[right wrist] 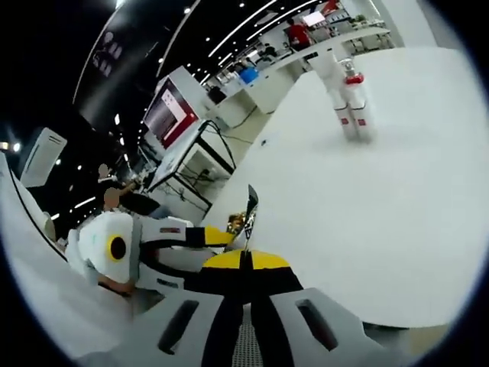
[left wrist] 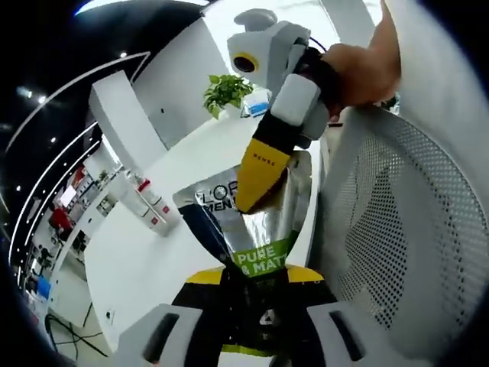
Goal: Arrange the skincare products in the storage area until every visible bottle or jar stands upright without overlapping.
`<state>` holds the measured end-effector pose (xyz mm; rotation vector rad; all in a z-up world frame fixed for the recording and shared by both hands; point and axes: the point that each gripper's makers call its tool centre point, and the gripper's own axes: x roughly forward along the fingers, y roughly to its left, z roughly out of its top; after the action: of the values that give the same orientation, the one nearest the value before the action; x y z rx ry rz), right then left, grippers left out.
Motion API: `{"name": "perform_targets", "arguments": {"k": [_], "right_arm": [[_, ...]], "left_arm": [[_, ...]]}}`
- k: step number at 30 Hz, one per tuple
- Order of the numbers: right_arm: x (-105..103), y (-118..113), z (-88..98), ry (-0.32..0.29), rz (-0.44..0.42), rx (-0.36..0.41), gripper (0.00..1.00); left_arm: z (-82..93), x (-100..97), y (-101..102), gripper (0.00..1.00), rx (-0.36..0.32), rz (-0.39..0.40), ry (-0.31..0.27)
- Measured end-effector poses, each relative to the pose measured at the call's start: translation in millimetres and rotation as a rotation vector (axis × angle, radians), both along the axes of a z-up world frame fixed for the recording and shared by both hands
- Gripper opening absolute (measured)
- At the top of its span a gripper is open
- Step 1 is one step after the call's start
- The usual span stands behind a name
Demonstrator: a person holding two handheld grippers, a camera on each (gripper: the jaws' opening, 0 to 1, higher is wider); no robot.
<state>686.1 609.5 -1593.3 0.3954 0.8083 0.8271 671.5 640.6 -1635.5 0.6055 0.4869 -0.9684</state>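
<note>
A flat silver L'Oreal Men tube (left wrist: 292,205) with a green "Pure & Matte" band hangs over the white table (left wrist: 153,260). My left gripper (left wrist: 256,279) is shut on its lower end. From the upper right, my right gripper (left wrist: 250,200), held by a hand (left wrist: 359,69), closes its yellow jaws on the tube's upper end. In the right gripper view the tube (right wrist: 250,205) shows edge-on between my right gripper (right wrist: 244,264) and the left gripper (right wrist: 220,234). Two upright white bottles with red caps (left wrist: 149,202) stand together farther out on the table (right wrist: 351,103).
A white perforated basket (left wrist: 405,229) rises close on the right of the tube. A potted green plant (left wrist: 226,92) stands at the table's far end. Broad bare tabletop (right wrist: 367,206) lies between the tube and the two bottles. Shelves and screens fill the room behind.
</note>
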Motion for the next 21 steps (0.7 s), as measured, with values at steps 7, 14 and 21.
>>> {"name": "perform_targets", "arguments": {"k": [7, 14, 21], "right_arm": [[-1, -4, -9.0, -0.016, 0.011, -0.082, 0.0], [0, -7, -9.7, -0.01, 0.008, -0.09, 0.0], [7, -13, 7.0, -0.01, 0.01, -0.021, 0.0]], "left_arm": [[9.1, 12.2, 10, 0.24, -0.123, 0.141, 0.08], [10.0, 16.7, 11, 0.35, -0.17, 0.176, 0.106], [15.8, 12.4, 8, 0.43, -0.269, 0.192, 0.195]]}}
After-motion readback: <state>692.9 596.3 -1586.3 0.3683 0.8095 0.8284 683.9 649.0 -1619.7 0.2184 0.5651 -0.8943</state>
